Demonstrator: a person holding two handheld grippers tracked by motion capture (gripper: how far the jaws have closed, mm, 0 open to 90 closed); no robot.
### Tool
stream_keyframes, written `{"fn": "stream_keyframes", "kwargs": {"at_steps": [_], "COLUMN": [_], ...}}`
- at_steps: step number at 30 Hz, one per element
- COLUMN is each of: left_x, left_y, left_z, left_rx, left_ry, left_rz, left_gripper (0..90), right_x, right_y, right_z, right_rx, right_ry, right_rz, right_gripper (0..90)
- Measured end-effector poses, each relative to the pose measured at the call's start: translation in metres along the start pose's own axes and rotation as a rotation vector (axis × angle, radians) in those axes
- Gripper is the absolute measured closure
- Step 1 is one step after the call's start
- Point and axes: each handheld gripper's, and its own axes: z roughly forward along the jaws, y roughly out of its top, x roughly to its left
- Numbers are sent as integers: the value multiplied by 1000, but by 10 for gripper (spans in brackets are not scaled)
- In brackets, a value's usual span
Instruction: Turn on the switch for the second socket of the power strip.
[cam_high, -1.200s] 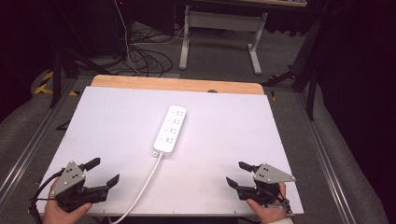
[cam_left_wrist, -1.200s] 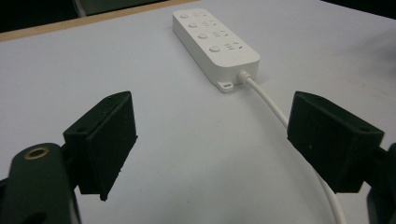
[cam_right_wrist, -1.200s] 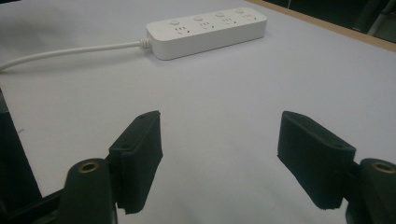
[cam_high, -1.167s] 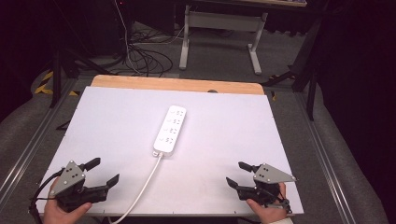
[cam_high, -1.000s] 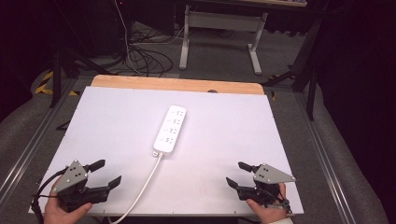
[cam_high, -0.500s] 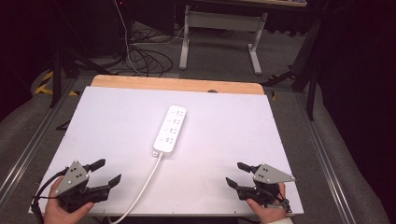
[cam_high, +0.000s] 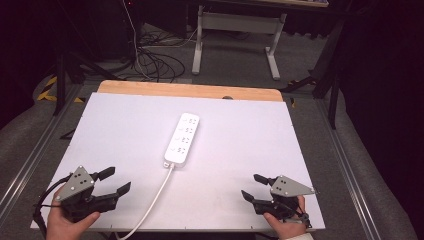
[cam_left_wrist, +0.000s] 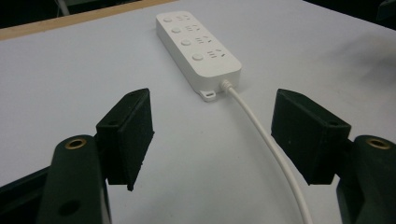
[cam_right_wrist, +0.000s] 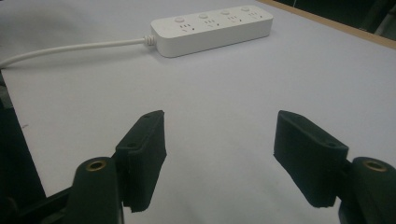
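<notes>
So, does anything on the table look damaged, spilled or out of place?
Nothing stands out. The white power strip lies flat and whole near the middle of the table, slightly slanted, and its cord runs off the near edge. Nothing is spilled.

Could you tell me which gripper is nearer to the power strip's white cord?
Left. The left gripper sits just left of the cord, jaws open and empty. The right gripper sits well off to the cord's right.
</notes>
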Motion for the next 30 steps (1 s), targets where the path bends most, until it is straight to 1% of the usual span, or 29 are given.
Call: {"fn": "stream_keyframes", "kwargs": {"at_steps": [3, 6, 10, 11, 13, 15, 22, 25, 27, 29, 30], "left_x": [0, 0, 0, 0, -1, 0, 0, 0, 0, 2, 1], "left_y": [7, 15, 24, 25, 29, 34, 47, 53, 56, 59, 60], "left_z": [1, 2, 6, 7, 8, 10, 19, 24, 27, 29, 31], "left_rx": [-1, 5, 8, 2, 2, 0, 13, 16, 14, 16, 19], "left_ry": [8, -5, -14, -16, -22, -19, -34, -31, -38, -34, -35], "left_rz": [1, 3, 21, 9, 5, 24, 49, 52, 45, 53, 47], "left_gripper": [292, 295, 306, 308, 318, 325, 354, 357, 357, 357, 357], "right_x": [0, 0, 1, 1, 1, 0, 1, 1, 1, 1, 1], "right_y": [0, 0, 0, 0, 0, 0, 0, 0, 0, 0, 0], "right_z": [0, 0, 0, 0, 0, 0, 1, 1, 1, 1, 1], "right_rx": [-1, 0, -1, 0, 0, -1, -1, 0, -1, -1, -1], "right_ry": [-1, -1, 4, 4, 5, 7, 9, 10, 10, 11, 11], "right_rz": [-1, -2, -1, -2, -3, -5, -5, -3, -5, -5, -5], "right_gripper": [344, 344, 344, 344, 344, 344, 344, 346, 346, 346, 345]}}
